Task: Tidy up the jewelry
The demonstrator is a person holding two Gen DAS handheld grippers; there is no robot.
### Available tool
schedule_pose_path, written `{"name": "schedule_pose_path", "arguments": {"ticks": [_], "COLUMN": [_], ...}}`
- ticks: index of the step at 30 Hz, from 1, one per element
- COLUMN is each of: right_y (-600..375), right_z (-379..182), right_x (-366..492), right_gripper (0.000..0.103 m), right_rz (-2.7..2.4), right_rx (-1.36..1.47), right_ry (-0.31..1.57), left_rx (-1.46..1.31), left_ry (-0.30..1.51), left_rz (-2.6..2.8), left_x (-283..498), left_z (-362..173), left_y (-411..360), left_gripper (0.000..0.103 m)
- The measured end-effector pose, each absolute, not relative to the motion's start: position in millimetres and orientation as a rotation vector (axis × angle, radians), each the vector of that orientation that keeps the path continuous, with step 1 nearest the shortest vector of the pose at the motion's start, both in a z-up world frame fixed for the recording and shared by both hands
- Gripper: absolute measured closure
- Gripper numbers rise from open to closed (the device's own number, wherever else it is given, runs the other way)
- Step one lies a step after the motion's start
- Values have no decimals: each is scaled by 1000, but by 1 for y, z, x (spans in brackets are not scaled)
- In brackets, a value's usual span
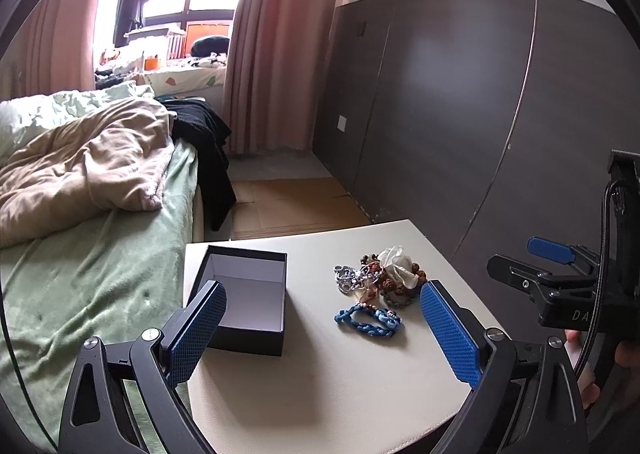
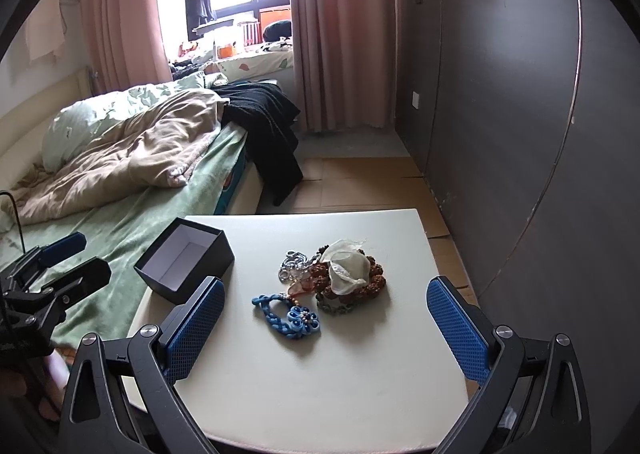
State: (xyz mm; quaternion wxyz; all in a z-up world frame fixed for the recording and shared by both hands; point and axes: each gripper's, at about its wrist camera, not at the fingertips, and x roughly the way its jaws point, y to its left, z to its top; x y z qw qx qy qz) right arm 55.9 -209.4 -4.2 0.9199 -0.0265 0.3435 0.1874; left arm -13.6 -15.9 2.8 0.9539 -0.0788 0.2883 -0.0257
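Note:
A dark open box [image 1: 246,300] [image 2: 185,259] with a pale lining sits at the left of a small white table [image 1: 332,386] [image 2: 320,374]. To its right lies a heap of jewelry [image 1: 384,276] [image 2: 340,274]: a silver piece, brown beads and a cream fabric flower. A blue braided bracelet [image 1: 370,321] [image 2: 286,313] lies in front of the heap. My left gripper [image 1: 322,294] hovers open above the table, between box and heap. My right gripper [image 2: 326,290] is open too, framing the jewelry, with nothing held.
A bed [image 1: 100,254] with a green sheet and beige duvet borders the table's left side. A dark panelled wall [image 2: 520,114] runs along the right. Cardboard [image 1: 296,206] covers the floor beyond the table. Pink curtains and a window stand at the back.

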Motion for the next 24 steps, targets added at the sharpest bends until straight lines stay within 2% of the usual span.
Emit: {"name": "schedule_pose_path", "arguments": {"ticks": [24], "right_y": [-220], "right_z": [-13], "right_x": [64], "right_gripper": [0], "right_rz": [374], "right_rx": [7], "right_ry": [712], "left_rx": [-170], "left_ry": [613], "left_rz": [-99], "left_x": [-11], "left_z": [-1], "left_y": [-22], "left_gripper": [5]}}
